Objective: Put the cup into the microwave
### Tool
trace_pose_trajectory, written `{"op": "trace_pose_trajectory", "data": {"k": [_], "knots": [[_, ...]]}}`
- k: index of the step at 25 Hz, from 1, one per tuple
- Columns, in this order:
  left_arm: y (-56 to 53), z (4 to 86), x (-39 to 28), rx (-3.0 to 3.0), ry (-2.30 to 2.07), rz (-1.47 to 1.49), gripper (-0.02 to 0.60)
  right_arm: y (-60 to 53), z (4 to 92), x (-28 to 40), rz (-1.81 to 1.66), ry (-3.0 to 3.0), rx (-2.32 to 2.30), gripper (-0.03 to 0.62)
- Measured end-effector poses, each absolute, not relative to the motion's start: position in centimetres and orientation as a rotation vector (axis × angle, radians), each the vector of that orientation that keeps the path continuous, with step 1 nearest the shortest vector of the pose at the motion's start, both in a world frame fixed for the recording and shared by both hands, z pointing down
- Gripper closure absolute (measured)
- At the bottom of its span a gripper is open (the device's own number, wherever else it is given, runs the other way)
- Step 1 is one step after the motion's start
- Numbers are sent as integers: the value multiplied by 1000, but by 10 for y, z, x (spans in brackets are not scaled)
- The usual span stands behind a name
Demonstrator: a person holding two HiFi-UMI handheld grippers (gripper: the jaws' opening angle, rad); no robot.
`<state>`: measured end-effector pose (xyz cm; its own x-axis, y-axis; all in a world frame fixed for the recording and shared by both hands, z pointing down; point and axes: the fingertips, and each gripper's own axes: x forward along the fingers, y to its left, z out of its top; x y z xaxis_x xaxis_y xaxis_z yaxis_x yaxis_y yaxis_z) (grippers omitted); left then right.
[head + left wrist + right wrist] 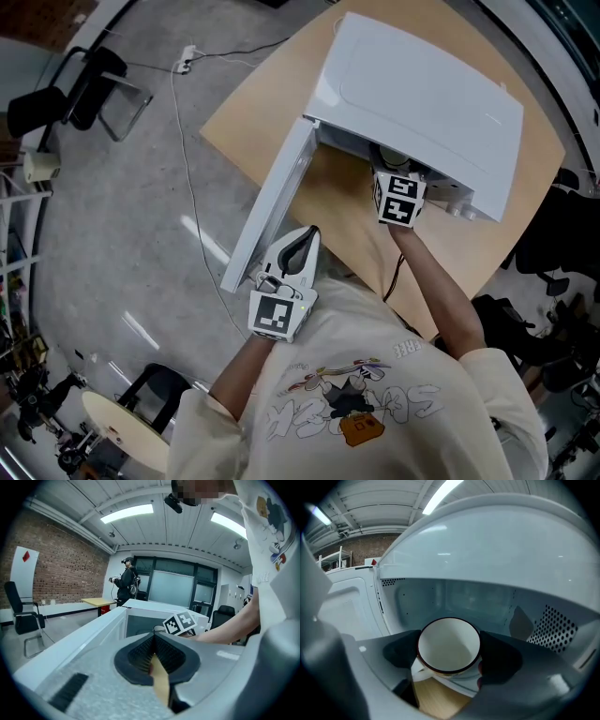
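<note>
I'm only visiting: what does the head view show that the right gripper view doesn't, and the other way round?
Only the head view shows the whole microwave from above on its wooden table, the left hand-held gripper beside the open door, and the person's arms.

Only the right gripper view shows the white cup clamped in the right hand-held gripper at the opening, and the perforated inside wall.

Both show the open door and the white casing.
</note>
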<state>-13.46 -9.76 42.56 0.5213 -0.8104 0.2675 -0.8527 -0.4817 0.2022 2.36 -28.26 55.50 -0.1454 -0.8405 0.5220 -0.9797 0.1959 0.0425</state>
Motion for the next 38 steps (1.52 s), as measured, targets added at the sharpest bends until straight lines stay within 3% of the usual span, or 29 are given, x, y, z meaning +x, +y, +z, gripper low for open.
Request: {"op": "trace_pose_trajectory", "data": {"k": [16,21,33,35,38], "knots": [[-112,420,-141,2486,-1375,168,577,-304,559,18,462,-2063,1691,192],[-113,423,-143,2483,-1366,173,577,-302,557,17,453,-2089,1667,143],[-97,435,-146,2437,-1347,240,577,-264,531,20,414,-2112,1713,134],[-96,434,-144,2432,-1354,237,577,-247,525,18,414,-2143,1706,190],[-91,433,-140,2429,-1356,229,577,-218,520,20,431,-2160,1728,341]]}}
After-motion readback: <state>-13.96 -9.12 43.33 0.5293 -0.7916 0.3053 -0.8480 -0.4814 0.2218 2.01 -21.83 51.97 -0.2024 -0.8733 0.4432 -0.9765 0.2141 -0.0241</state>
